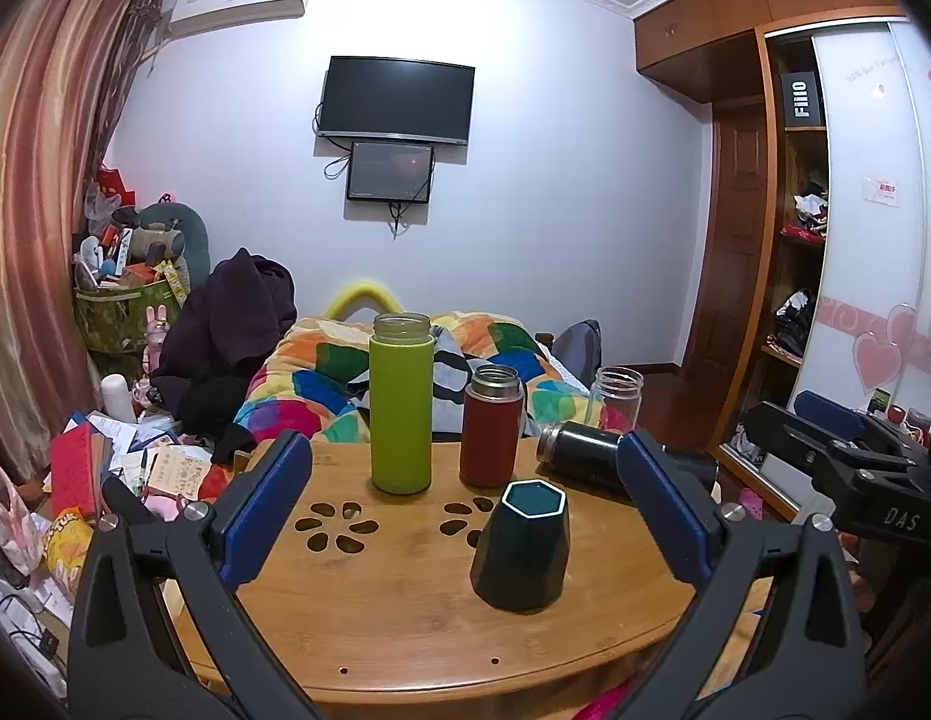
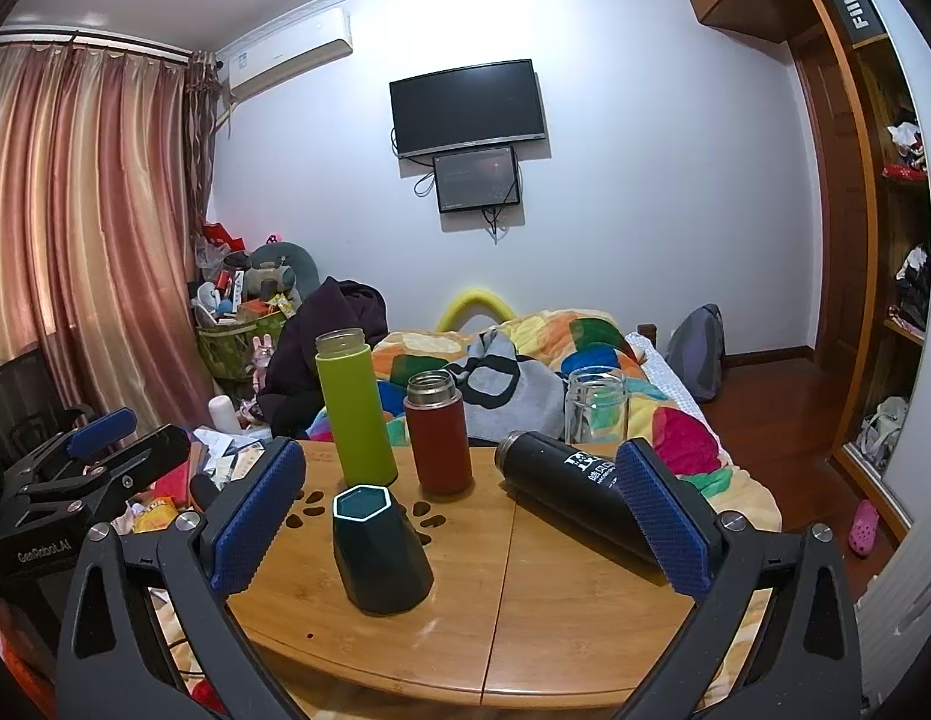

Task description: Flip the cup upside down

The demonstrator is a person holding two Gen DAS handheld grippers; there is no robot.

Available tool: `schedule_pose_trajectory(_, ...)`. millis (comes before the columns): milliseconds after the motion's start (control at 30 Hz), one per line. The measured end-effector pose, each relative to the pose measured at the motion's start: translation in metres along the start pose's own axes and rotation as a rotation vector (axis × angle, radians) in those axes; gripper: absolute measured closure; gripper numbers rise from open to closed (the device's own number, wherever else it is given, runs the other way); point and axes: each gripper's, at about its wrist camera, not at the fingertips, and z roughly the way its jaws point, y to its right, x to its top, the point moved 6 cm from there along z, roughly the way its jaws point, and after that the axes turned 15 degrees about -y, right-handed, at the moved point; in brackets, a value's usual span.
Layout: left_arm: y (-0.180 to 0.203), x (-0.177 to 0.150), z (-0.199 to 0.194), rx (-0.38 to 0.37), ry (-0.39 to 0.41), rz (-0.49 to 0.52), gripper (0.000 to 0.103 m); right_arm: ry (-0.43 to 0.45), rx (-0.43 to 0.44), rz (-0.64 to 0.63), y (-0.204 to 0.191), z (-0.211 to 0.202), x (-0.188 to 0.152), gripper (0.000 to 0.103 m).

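Left wrist view: left gripper (image 1: pixel 465 516) spread wide, nothing held, hovering above wooden table (image 1: pixel 405 618). Dark green cup (image 1: pixel 521 546) upright on table, mouth up, between the blue pads (image 1: pixel 267 510) but untouched. Right wrist view: right gripper (image 2: pixel 459 522) likewise wide open and empty. Behind cup: green bottle (image 2: pixel 354 408), red flask (image 2: pixel 436 432), glass jar (image 2: pixel 596 405), possibly off the table edge. Black flask (image 2: pixel 573 492) lying on its side.

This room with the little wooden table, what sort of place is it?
Most likely a lived-in bedroom at home: a bed with a patchwork quilt lies behind the table, a wardrobe stands open, and a television hangs on the wall.
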Motion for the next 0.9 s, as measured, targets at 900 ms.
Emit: schedule_pose_trajectory(900,-0.0024,-0.0023,0.0019,0.006,-0.008,-0.002,0.0,0.002,0.001,0.001,0.0008,-0.0009,-0.0008,0.0)
